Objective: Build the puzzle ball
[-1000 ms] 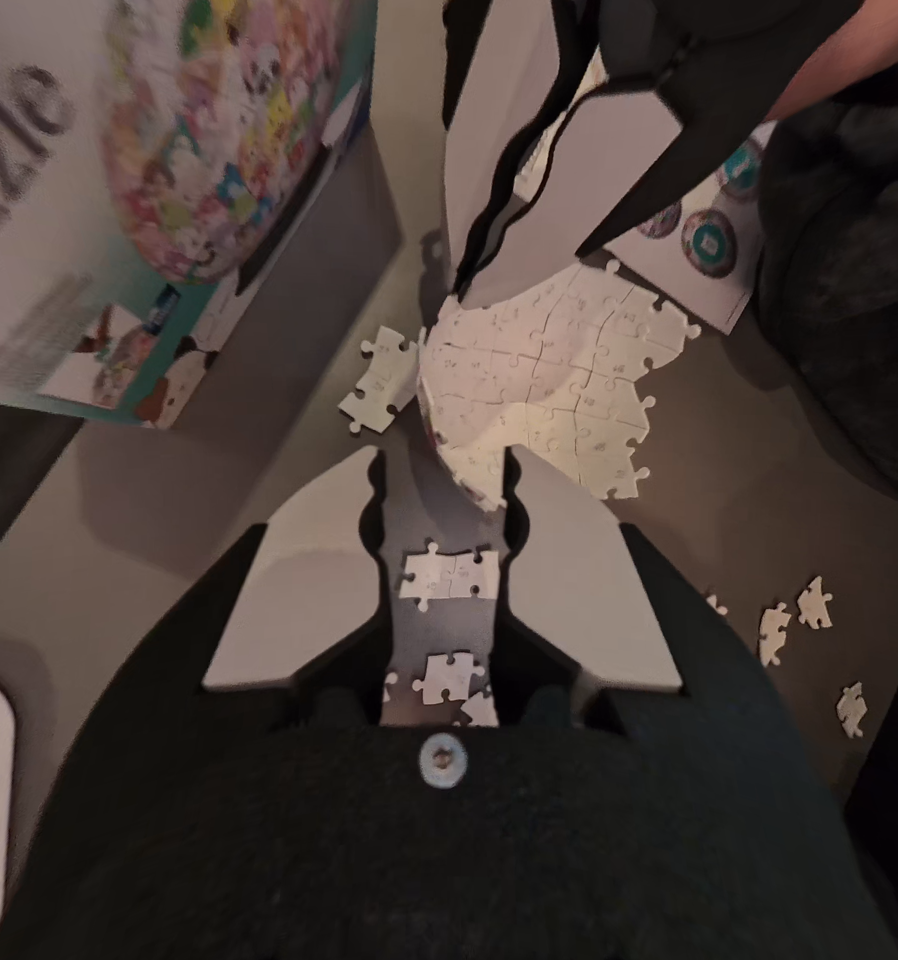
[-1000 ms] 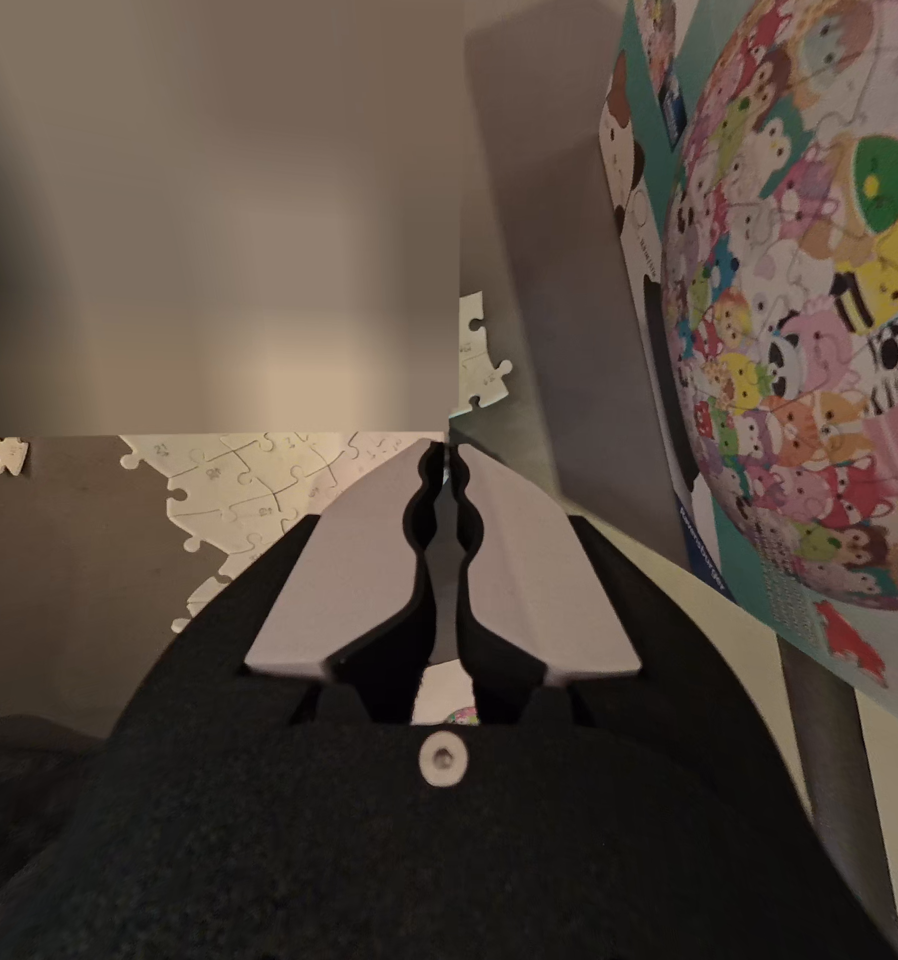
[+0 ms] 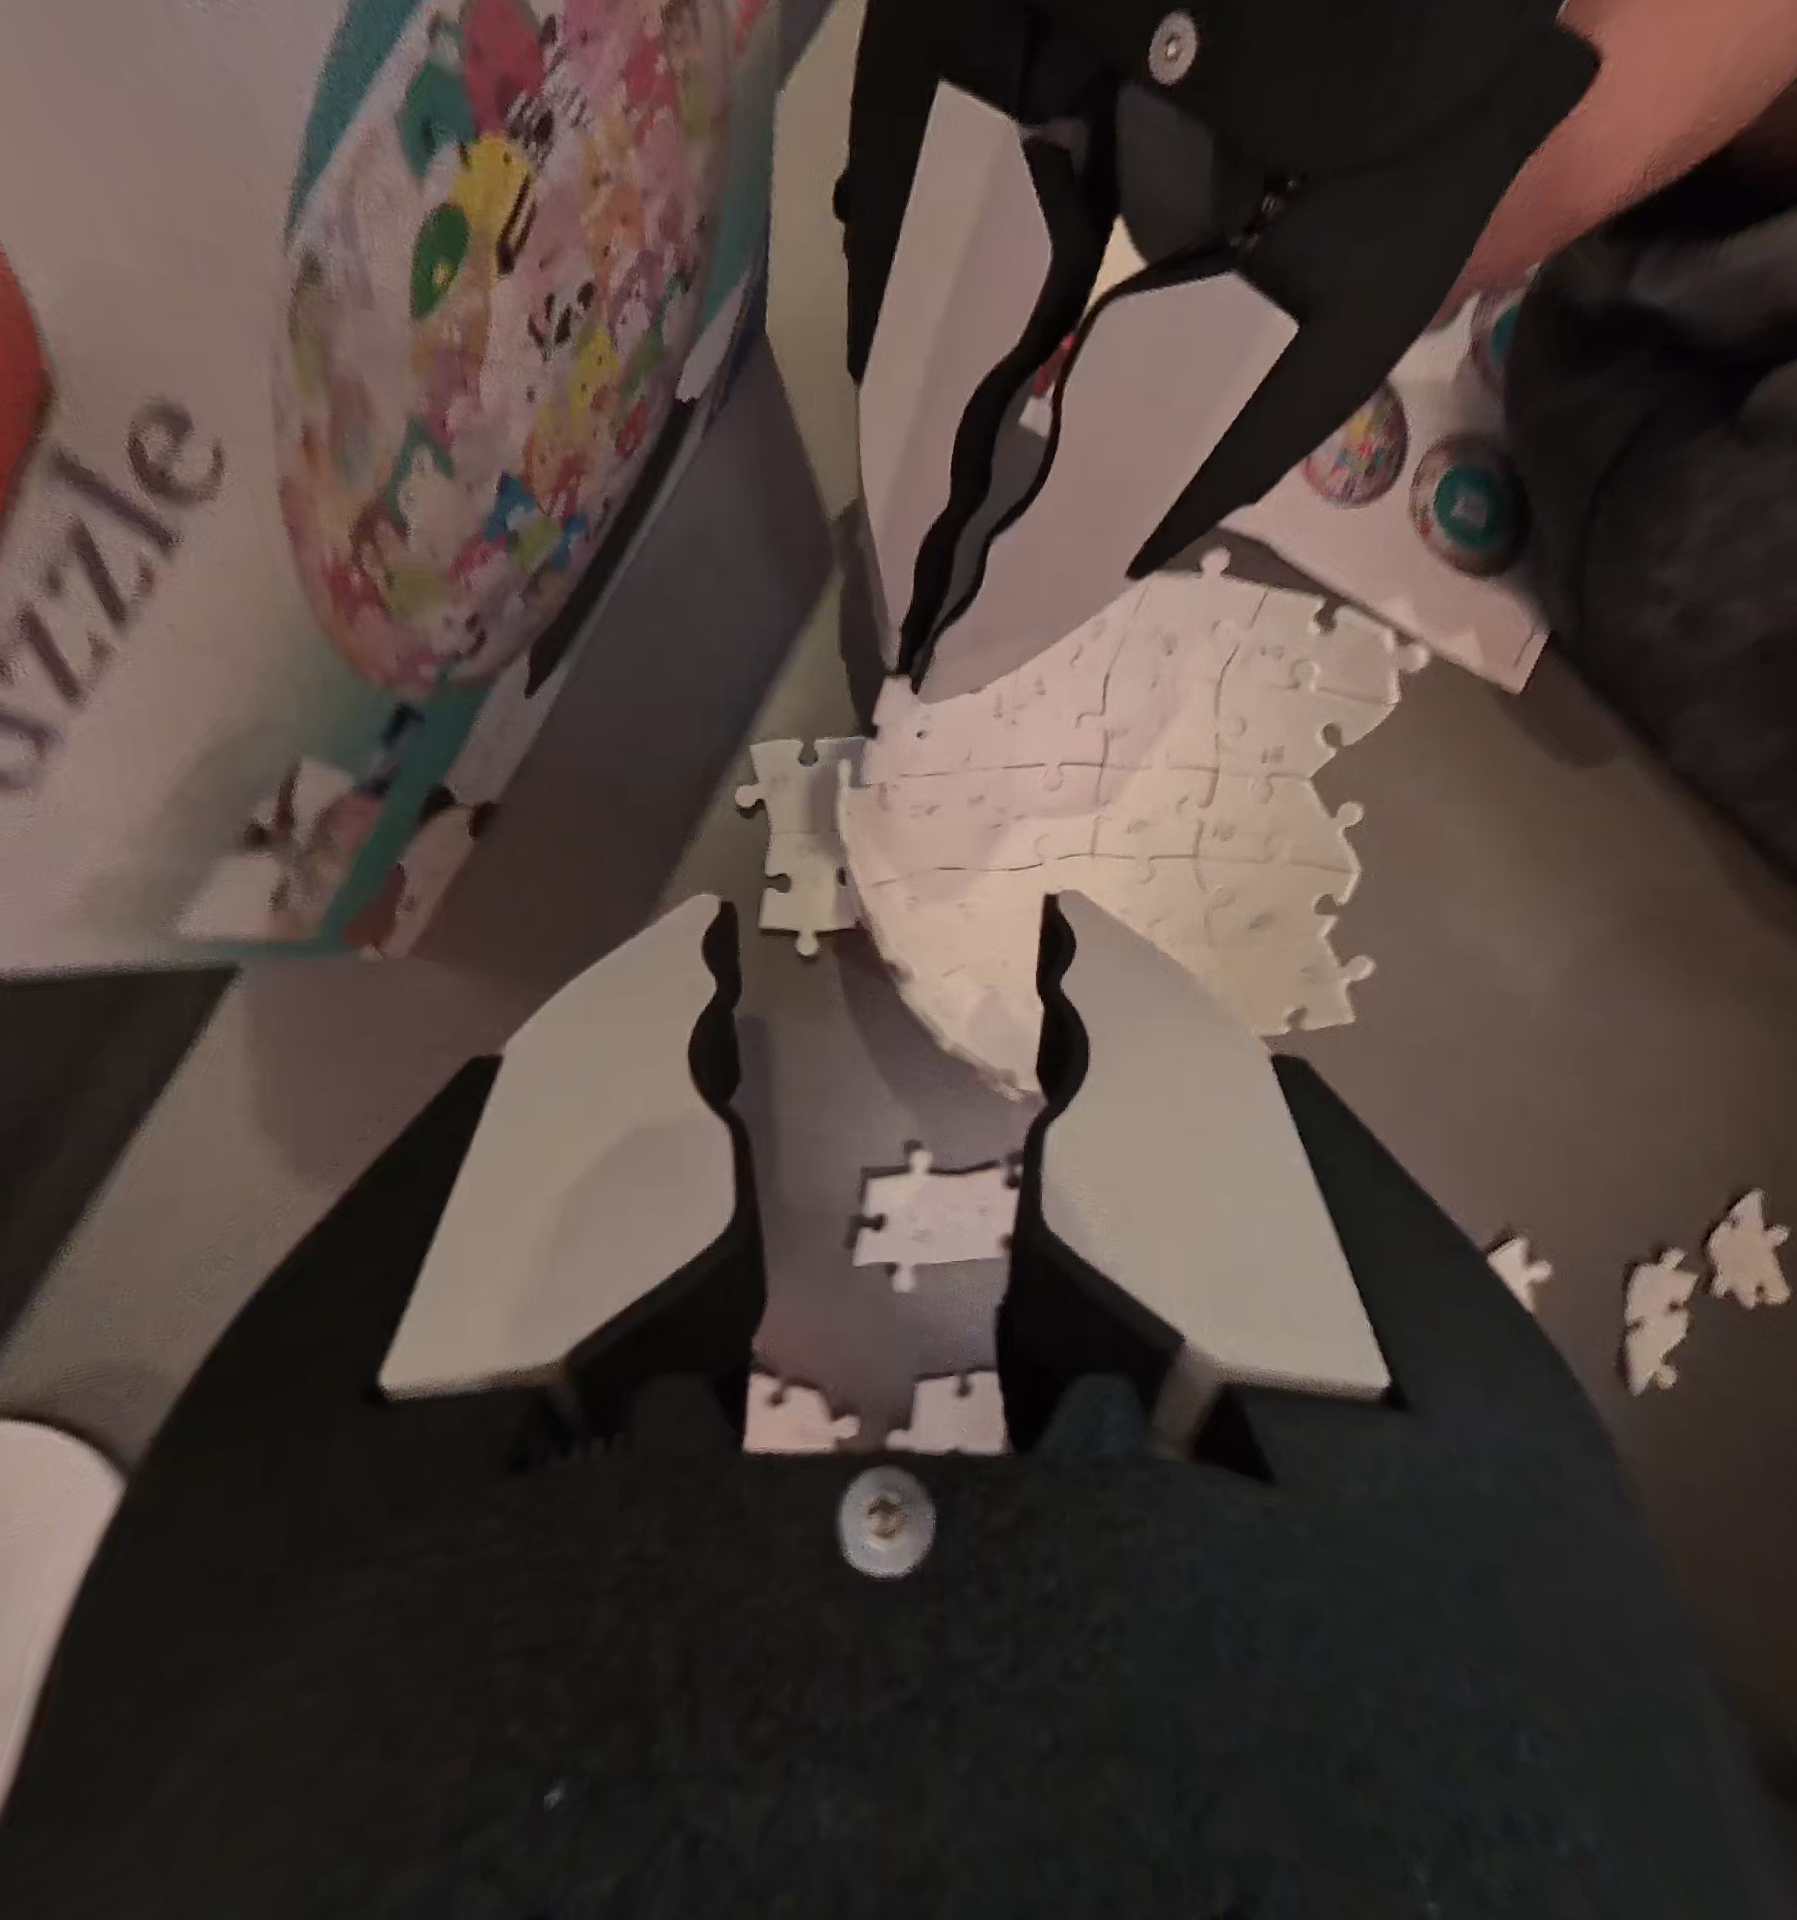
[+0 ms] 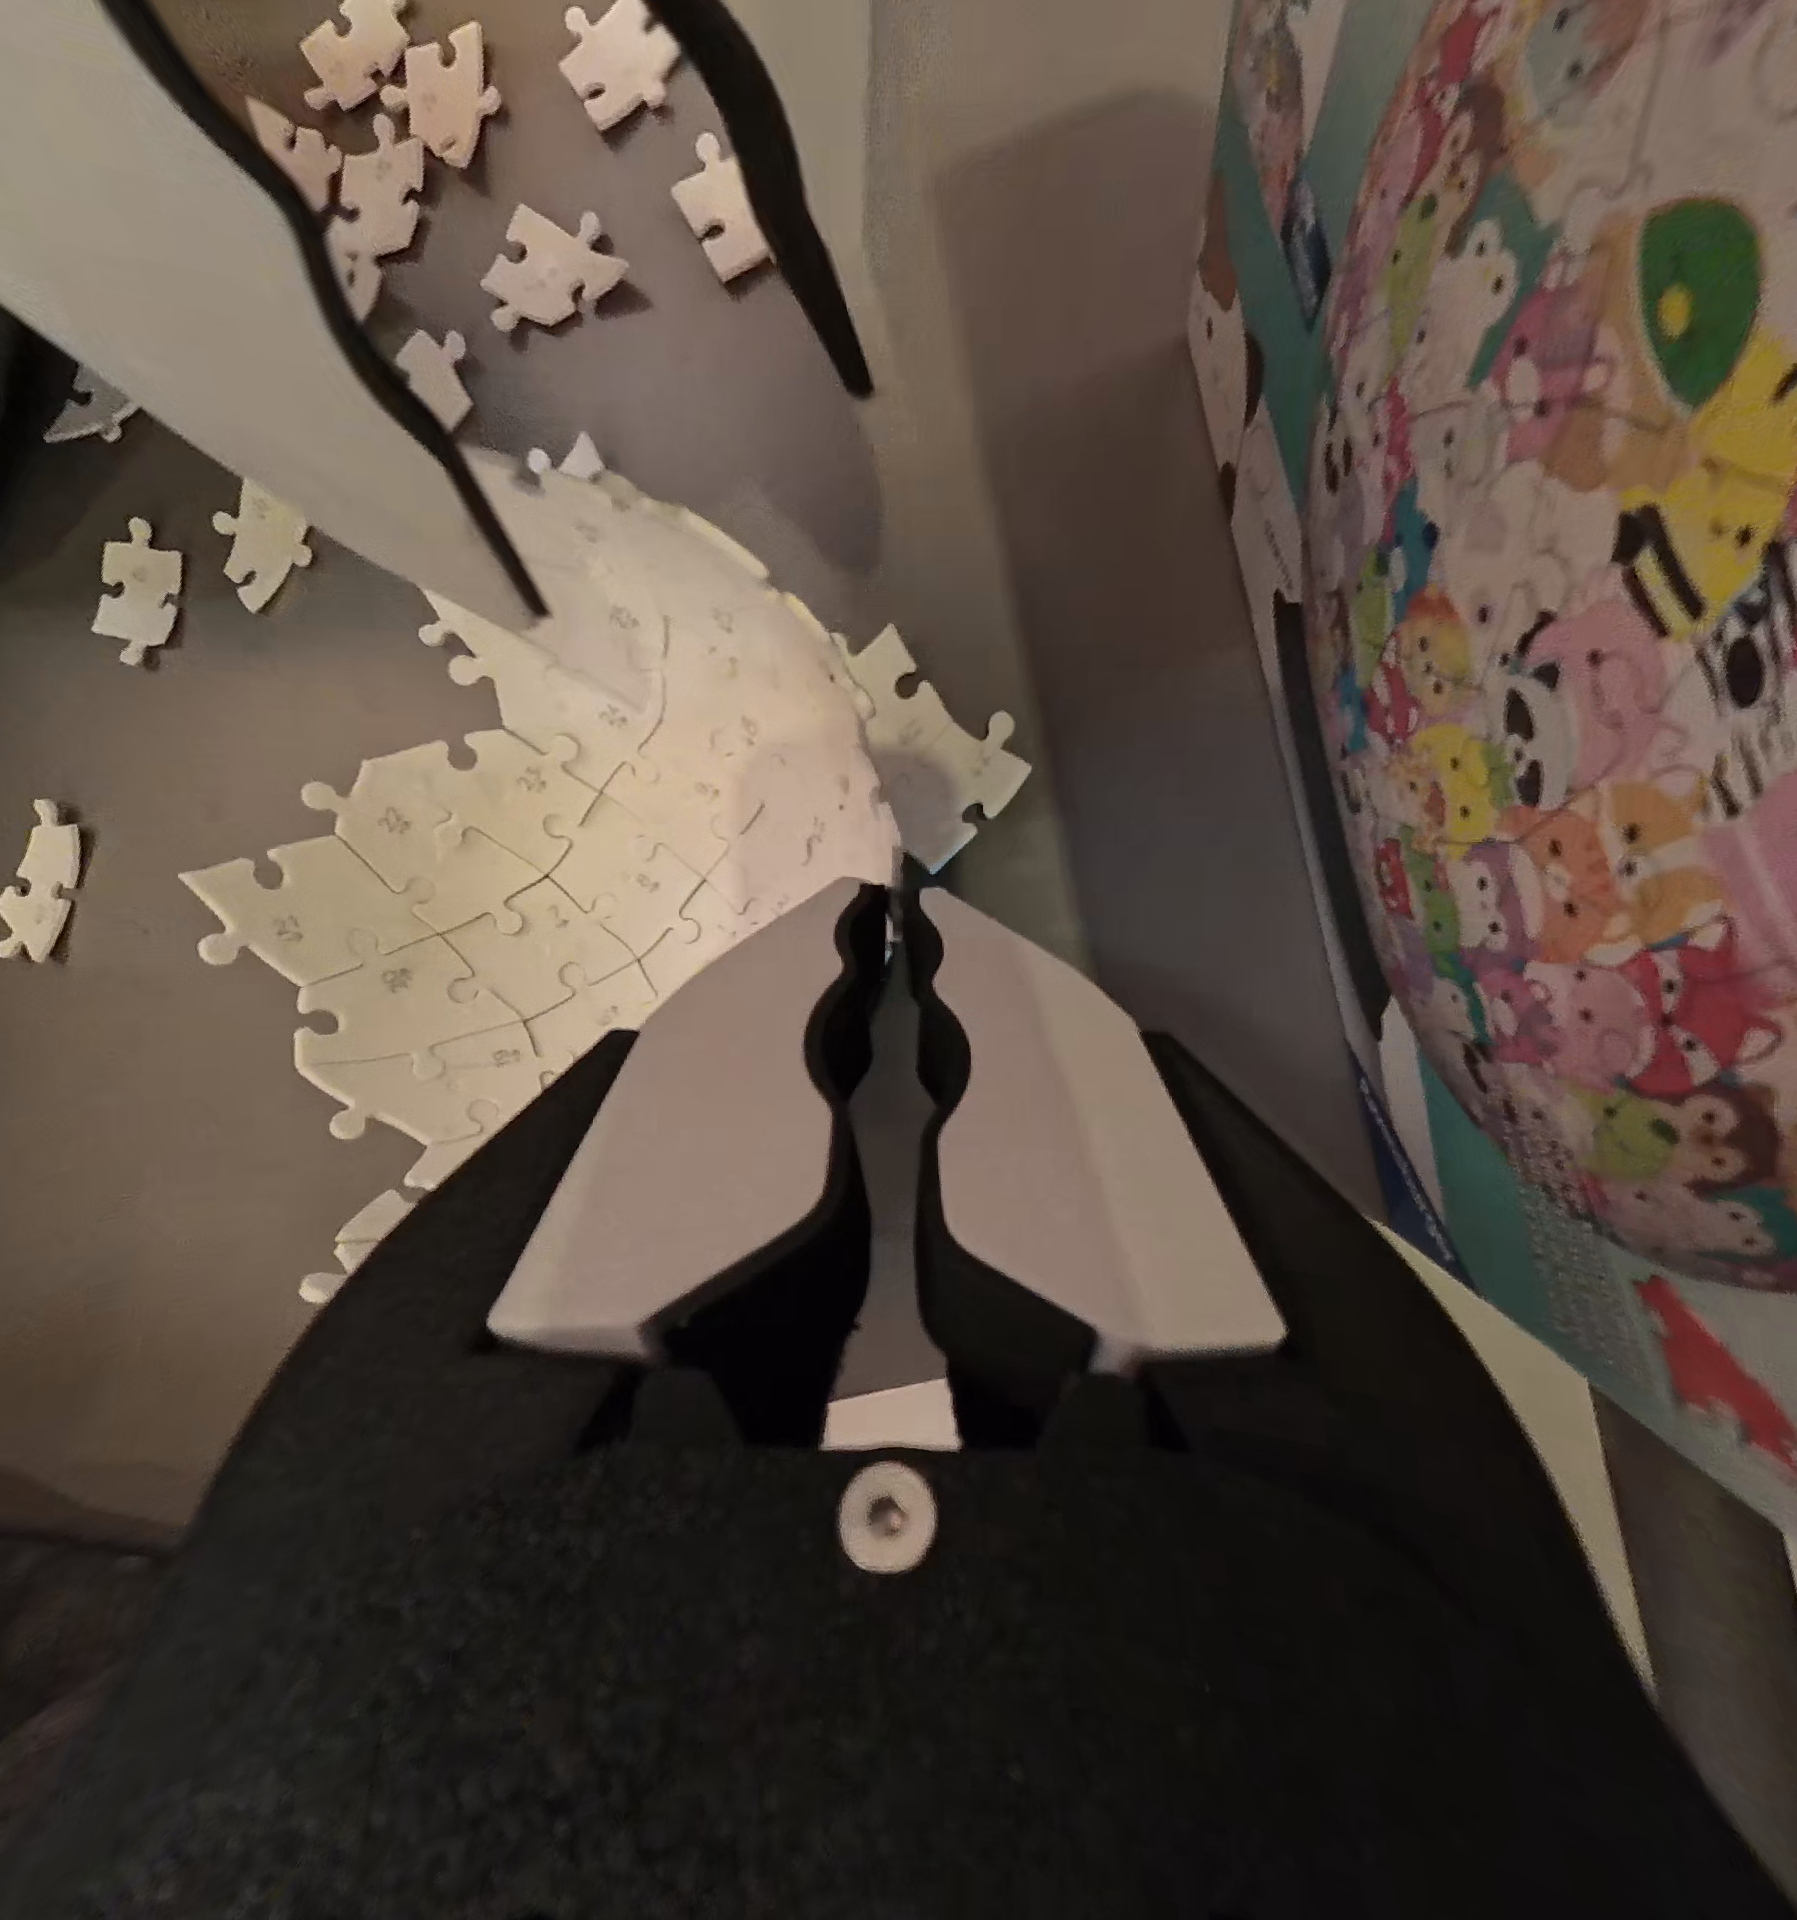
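A large cardboard puzzle box (image 4: 1559, 727), teal and white with a picture of a colourful cartoon-animal ball, stands at the edge of the grey counter (image 3: 1559, 935). Beside it on the counter lies the curved white shell of joined puzzle pieces (image 3: 1112, 821), blank side showing, the part-built ball. The right tongs (image 4: 899, 899), black with pale grey fingers, are pinched together on the shell's rim at the box side. The left tongs (image 3: 889, 935) hang spread apart over the shell's opposite edge, one finger (image 4: 250, 343) above its surface, holding nothing. A small joined white strip (image 3: 802, 831) rests just beside the rim. Loose white pieces (image 4: 551, 260) lie scattered on the counter near the shell
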Action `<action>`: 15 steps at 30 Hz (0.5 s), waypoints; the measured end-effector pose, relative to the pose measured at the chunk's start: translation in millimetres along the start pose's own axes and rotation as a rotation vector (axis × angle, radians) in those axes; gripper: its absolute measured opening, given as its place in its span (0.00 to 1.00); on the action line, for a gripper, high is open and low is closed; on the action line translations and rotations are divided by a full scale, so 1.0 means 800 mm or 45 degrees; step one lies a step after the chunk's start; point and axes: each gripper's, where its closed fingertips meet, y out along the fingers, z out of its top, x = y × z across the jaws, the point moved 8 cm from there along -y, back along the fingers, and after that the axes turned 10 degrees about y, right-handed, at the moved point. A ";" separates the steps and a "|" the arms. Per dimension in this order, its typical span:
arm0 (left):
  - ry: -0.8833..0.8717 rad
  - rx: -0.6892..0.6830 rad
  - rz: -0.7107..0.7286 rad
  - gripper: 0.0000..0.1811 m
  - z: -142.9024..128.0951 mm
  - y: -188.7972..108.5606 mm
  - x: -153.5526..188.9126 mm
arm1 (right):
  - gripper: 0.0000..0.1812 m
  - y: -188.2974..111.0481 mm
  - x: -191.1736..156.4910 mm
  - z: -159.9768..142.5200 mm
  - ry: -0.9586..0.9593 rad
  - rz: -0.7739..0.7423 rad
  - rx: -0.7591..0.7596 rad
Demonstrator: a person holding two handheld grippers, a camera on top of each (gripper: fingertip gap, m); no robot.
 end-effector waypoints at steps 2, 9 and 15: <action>-0.130 0.081 0.028 0.32 -0.015 0.001 0.013 | 0.02 0.000 -0.001 0.001 -0.012 -0.010 -0.005; -0.418 0.197 0.094 0.29 -0.069 0.024 0.039 | 0.02 0.003 -0.004 0.002 -0.016 -0.025 -0.031; -0.483 0.224 0.033 0.15 -0.080 0.034 0.046 | 0.01 0.003 -0.008 0.004 -0.036 -0.053 -0.044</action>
